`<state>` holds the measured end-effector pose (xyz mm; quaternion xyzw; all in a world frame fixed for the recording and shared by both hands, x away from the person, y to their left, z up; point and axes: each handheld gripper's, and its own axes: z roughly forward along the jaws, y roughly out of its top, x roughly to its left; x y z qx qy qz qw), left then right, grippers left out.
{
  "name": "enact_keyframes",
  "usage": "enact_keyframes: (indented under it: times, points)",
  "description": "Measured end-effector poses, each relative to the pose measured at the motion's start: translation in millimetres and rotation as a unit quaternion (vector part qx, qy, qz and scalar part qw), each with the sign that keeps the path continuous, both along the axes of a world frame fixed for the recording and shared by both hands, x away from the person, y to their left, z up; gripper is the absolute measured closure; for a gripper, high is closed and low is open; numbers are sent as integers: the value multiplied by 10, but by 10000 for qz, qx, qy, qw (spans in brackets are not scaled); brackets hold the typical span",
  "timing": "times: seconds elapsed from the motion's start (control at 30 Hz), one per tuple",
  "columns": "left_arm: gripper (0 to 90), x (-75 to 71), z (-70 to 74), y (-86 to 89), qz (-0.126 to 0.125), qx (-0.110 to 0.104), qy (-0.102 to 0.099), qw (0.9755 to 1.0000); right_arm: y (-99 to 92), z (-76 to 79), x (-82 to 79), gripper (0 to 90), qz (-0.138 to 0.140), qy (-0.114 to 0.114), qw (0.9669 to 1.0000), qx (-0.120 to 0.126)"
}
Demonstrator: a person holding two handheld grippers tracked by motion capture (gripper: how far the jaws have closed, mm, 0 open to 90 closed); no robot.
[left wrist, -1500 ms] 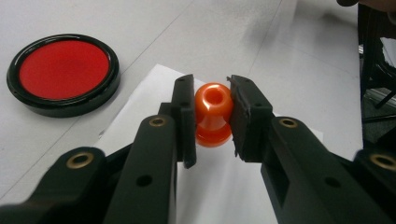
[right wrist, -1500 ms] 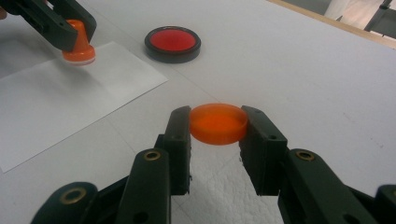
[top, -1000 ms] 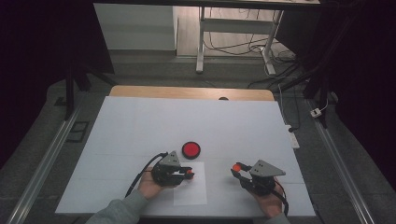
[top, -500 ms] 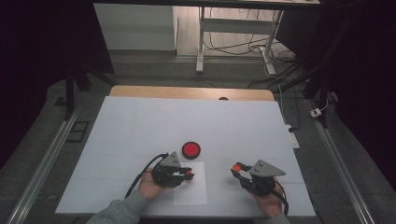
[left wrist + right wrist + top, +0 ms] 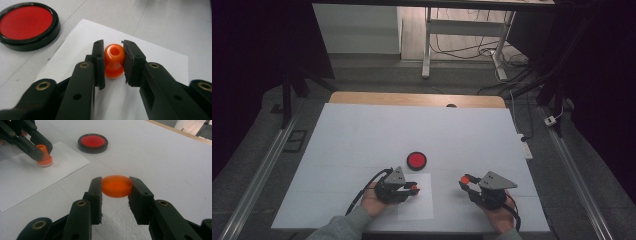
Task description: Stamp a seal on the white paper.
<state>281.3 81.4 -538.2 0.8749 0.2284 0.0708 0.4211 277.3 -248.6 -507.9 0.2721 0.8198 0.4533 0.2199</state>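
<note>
My left gripper (image 5: 114, 51) is shut on an orange knob-shaped stamp (image 5: 114, 61), held upright with its base on a white sheet of paper (image 5: 155, 57). In the high view the left gripper (image 5: 413, 188) sits over the paper (image 5: 417, 210), just below a round red ink pad in a black case (image 5: 416, 160). My right gripper (image 5: 116, 182) is shut on a flat orange round cap (image 5: 116, 185), held just above the table to the right of the paper. The right gripper view also has the left gripper (image 5: 41, 148) with the stamp (image 5: 45, 158) at the far left.
The white table top (image 5: 362, 135) stretches far beyond the ink pad (image 5: 93, 142), with a wooden strip along its far edge (image 5: 412, 99). Metal rails run down both sides. A hand holds each gripper at the near edge.
</note>
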Motion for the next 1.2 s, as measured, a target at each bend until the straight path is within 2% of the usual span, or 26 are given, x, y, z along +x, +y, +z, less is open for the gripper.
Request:
enact_keyframes:
  times: [0.07,0.33,1.2]
  points:
    - [727,-20,-7,-2,4,31,-92,10000,1,2,-2,639,-7,-6,10000,-8]
    - [728,-42,-22,-4,23,7,-182,9998,-2,5,-2,639,-21,-5,10000,-10]
    - [731,-39,-17,-7,46,36,-131,9999,12,14,-11,639,0,-33,10000,0]
